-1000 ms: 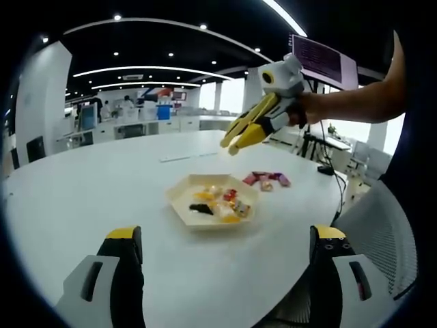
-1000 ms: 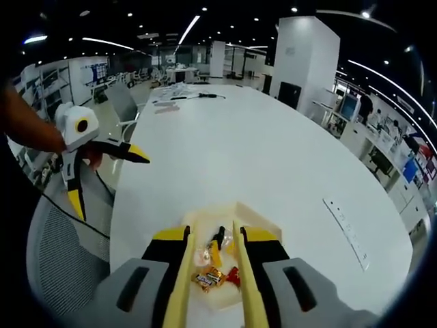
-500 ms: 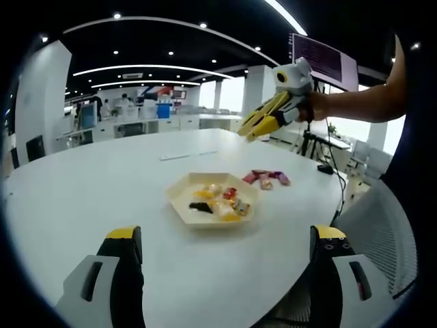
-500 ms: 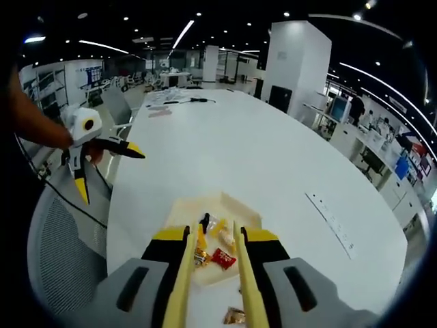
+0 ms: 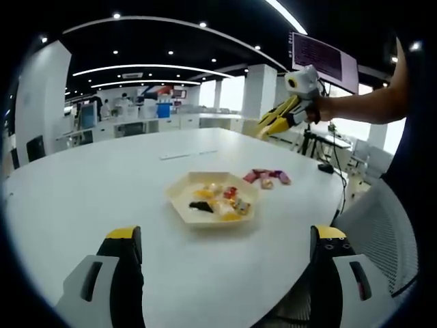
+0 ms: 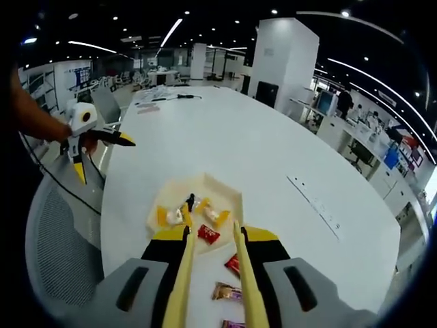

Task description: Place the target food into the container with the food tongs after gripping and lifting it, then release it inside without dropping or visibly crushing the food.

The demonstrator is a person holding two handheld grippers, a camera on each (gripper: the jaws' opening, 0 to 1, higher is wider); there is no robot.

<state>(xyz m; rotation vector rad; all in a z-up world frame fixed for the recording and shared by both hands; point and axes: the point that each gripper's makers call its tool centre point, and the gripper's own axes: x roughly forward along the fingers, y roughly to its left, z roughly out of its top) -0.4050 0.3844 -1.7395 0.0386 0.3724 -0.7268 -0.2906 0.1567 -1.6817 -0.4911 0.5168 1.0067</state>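
Honestly, your right gripper (image 6: 208,236) hung nearly closed and empty over loose candies (image 5: 265,178) near the desk's (image 5: 102,184) edge beside the tray (image 5: 179,198) — squeeze hard, a wrapper crushes; left gripper (image 5: 225,246) was wide, empty.

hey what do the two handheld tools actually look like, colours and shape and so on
The left tool has black jaws with yellow tips on grey bodies, plus a white box. The right tool carries long yellow tong blades on black, yellow-tipped jaws and grey bodies. The arms show no sleeves.
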